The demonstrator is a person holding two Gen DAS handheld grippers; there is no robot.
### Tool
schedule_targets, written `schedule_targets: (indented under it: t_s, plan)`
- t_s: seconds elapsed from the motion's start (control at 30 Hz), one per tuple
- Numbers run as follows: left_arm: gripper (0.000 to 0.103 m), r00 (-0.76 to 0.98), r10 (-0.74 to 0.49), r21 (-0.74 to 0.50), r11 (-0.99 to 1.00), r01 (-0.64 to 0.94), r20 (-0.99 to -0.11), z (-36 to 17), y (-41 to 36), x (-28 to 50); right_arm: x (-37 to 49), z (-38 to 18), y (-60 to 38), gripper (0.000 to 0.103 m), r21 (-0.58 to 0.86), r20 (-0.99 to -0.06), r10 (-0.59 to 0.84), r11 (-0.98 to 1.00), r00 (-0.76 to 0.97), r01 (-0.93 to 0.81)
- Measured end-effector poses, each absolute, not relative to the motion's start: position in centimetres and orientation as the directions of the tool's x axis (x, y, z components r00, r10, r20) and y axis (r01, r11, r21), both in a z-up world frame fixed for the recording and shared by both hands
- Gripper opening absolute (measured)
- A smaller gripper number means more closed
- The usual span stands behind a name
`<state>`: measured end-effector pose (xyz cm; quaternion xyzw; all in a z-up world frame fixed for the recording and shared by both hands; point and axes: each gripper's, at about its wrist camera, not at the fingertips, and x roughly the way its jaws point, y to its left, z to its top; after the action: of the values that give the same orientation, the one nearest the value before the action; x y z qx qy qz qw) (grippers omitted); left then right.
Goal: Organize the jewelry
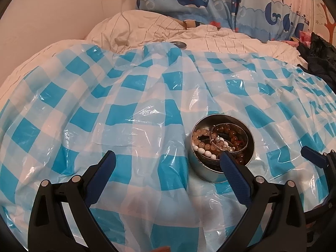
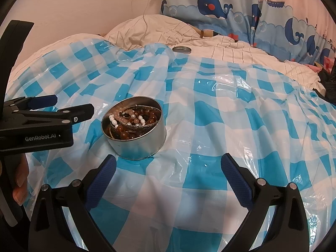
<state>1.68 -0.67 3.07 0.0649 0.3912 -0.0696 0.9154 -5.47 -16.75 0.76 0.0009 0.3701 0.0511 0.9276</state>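
Right wrist view: lid [image 2: 181, 49] lies well beyond tin [image 2: 136, 138].

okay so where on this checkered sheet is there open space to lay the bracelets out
The checkered sheet is bare to the right of the tin across to the dark clothes, and beyond the tin up to the lid. It is also bare left of the tin in the left wrist view. Tight spots: beside the tin, where the left gripper hovers.

You can read only one marking: "GenRobot.AI", in pale letters on the black body of the left gripper [image 2: 53, 105], where it enters the right wrist view from the left. Nothing else carries legible text.
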Motion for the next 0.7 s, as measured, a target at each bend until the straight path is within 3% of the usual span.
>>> schedule_targets:
  t_s: [0.7]
  plan:
    - [0.095, 0.649, -0.031, 0.111, 0.978, 0.178, -0.761, 2.47, -1.45, 2.11, -5.38, 0.76, -16.83, 0.096, 0.039, -0.688, 0.096, 0.995, 0.72, -0.095]
